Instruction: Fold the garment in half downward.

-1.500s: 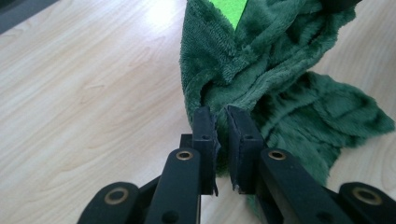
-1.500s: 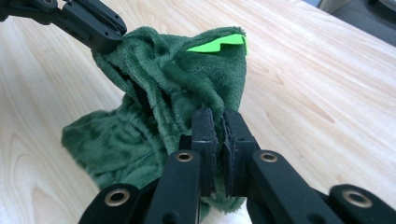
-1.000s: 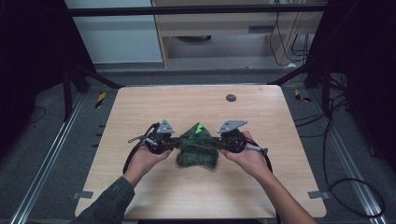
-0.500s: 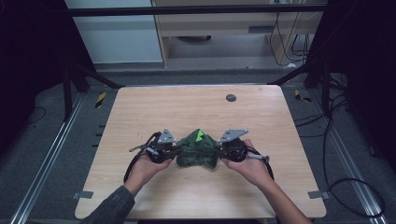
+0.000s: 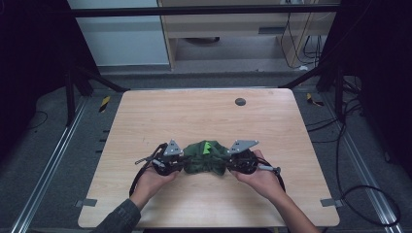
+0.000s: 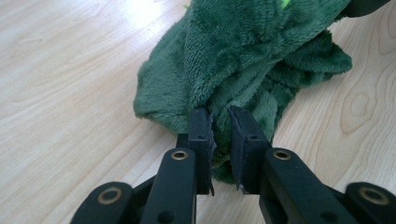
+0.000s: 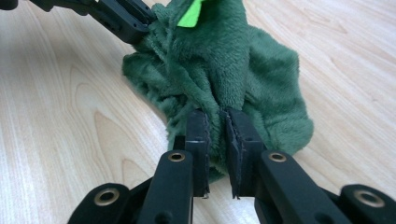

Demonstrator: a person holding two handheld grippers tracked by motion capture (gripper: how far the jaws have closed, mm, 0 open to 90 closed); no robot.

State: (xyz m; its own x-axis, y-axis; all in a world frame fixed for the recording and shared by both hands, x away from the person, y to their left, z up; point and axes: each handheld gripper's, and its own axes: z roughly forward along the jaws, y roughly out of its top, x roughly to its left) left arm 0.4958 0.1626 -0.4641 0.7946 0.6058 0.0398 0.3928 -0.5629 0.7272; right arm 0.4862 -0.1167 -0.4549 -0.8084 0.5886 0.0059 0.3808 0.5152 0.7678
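A dark green fleece cloth (image 5: 204,159) with a bright green tag (image 5: 208,145) lies bunched on the wooden table (image 5: 194,111), near its front middle. My left gripper (image 5: 180,163) is shut on the cloth's left end, my right gripper (image 5: 229,163) on its right end. In the left gripper view the two black jaws (image 6: 219,116) pinch a fold of the cloth (image 6: 243,46), with fabric squeezed between the pads. The right gripper view shows that gripper (image 7: 218,116) gripping another fold of the cloth (image 7: 229,60); the tag (image 7: 189,16) and the left gripper's jaw tip (image 7: 126,18) sit beyond it.
A small dark round spot (image 5: 240,101) marks the far right part of the table. Black cables trail from both grippers toward the front edge. A metal frame and floor rails surround the table.
Both hands have drawn the cloth toward the table's front edge and lowered it; it now rests bunched on the wood between the grippers.
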